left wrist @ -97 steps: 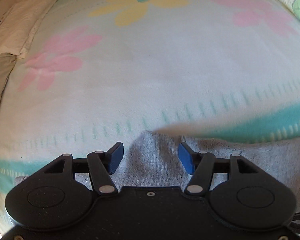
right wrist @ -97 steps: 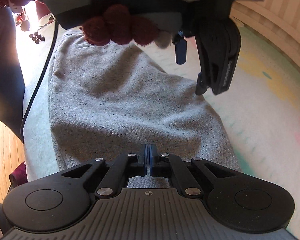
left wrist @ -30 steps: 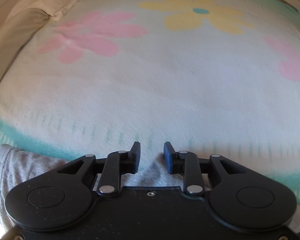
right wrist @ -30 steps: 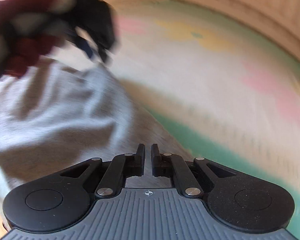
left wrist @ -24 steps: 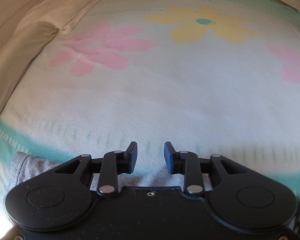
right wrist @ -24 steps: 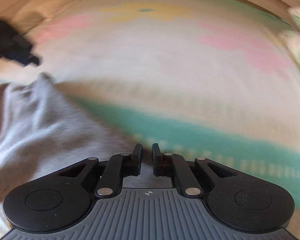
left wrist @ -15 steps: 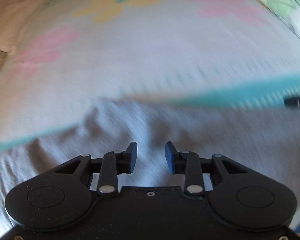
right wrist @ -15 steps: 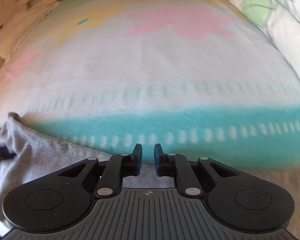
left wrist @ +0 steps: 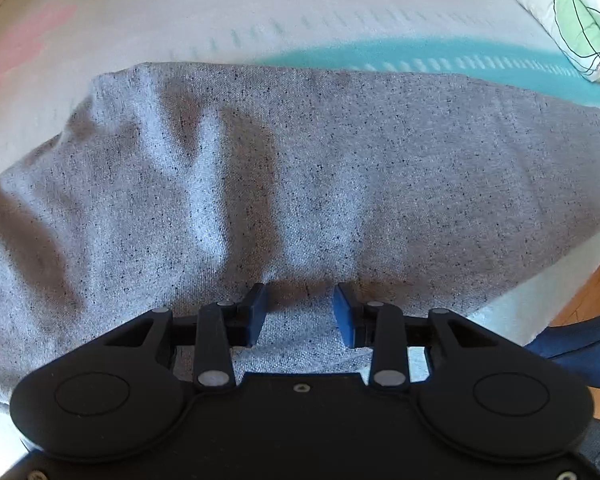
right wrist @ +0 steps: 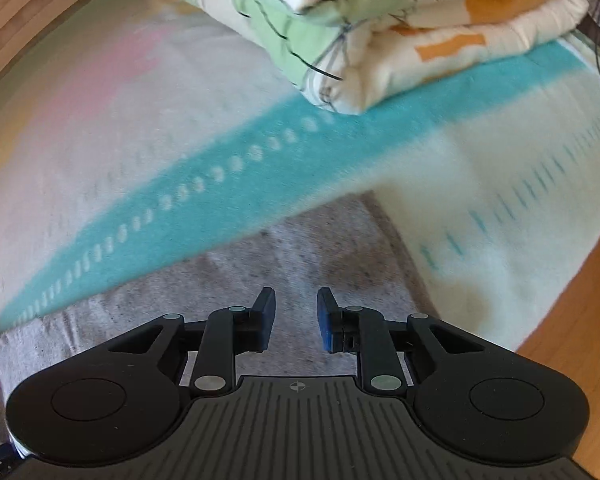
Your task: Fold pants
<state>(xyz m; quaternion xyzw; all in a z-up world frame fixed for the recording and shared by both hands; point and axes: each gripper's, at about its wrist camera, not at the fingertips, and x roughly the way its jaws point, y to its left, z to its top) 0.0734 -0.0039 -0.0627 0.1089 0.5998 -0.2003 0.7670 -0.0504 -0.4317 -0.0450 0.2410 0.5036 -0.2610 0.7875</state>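
Grey speckled pants point(left wrist: 300, 168) lie flat and creased on the bed and fill most of the left wrist view. Low over their near edge hangs my left gripper point(left wrist: 300, 308); its jaws are opening, with cloth lying under the gap and no pinch showing. In the right wrist view one end of the pants point(right wrist: 300, 256) lies across the teal stripe. My right gripper point(right wrist: 296, 304) hovers above that end, its jaws opening too, and nothing is caught between its blue pads point(right wrist: 266, 312).
The bed sheet point(right wrist: 240, 184) is pale with a teal stripe and pink flowers. A folded quilt point(right wrist: 380, 20) with green and orange print lies on it beyond the pants. Wooden floor point(right wrist: 580, 320) shows past the bed's edge, and something dark blue point(left wrist: 572, 344) stands there.
Both grippers swung sideways across the bed. The left one went from the pants' far edge to over their middle and spread wider. The right one, shut before, has parted and now faces the quilt.
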